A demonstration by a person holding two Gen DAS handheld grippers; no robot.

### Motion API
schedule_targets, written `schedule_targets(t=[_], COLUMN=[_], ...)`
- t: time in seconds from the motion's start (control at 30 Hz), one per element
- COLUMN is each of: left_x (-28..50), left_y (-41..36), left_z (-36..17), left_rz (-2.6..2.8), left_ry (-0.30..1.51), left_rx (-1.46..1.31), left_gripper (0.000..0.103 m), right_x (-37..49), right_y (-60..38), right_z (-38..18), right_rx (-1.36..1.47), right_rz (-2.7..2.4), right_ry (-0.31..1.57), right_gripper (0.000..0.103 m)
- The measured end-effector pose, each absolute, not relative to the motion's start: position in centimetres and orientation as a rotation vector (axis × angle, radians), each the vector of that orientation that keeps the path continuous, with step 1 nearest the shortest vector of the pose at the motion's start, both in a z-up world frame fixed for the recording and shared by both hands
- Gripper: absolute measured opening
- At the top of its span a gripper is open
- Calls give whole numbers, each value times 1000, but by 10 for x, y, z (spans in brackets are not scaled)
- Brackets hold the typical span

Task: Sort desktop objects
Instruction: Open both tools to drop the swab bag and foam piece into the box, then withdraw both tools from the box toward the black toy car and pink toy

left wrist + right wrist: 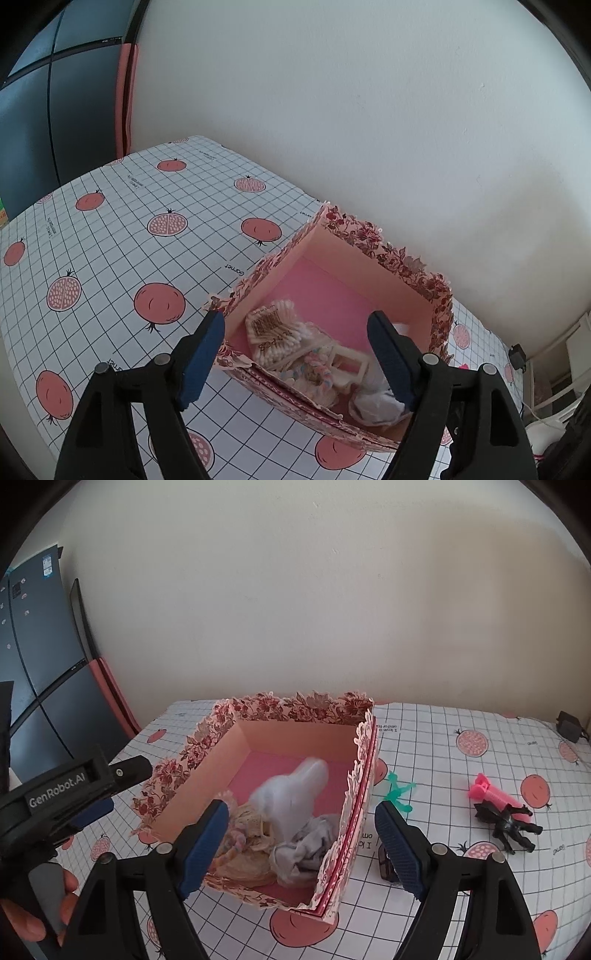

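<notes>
The sorting looks partly done. The floral box (295,716) stands near the back edge of the tabletop (110,229), by the wall, and it already holds several things: a pack of cotton swabs (275,332), a small white frame (349,363), a pastel knitted piece (236,845), a crumpled grey cloth (306,849), and a blurred white piece (291,794) above them.

Outside the box, toward the right side of the tabletop, four things remain: a green plastic figure (397,792) just beside the box wall, a pink tube (496,795), a black toy figure (511,825) touching it, and a dark object (386,862) partly hidden.

The left gripper (295,363) hangs over the box with jaws spread and empty. The right gripper (301,849) also has jaws spread, holding nothing.
</notes>
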State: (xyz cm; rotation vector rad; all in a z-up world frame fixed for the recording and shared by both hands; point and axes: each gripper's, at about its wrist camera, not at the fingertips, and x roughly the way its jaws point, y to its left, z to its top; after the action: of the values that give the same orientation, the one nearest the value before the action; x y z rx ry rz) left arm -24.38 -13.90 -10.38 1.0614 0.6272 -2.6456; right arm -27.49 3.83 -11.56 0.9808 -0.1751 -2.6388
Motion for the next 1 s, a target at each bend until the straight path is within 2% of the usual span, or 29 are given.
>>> schedule_targets(t=[1.0], left_x=[-249], left_y=[-135], left_z=[-110], left_rz=[-2573], left_ry=[591], left_rx=[1169], left_gripper=[80], right_x=[-275], right_y=[46], right_z=[-116], right_rx=[1038], right_rz=[-2640], right_ry=[-173], right_gripper=[84])
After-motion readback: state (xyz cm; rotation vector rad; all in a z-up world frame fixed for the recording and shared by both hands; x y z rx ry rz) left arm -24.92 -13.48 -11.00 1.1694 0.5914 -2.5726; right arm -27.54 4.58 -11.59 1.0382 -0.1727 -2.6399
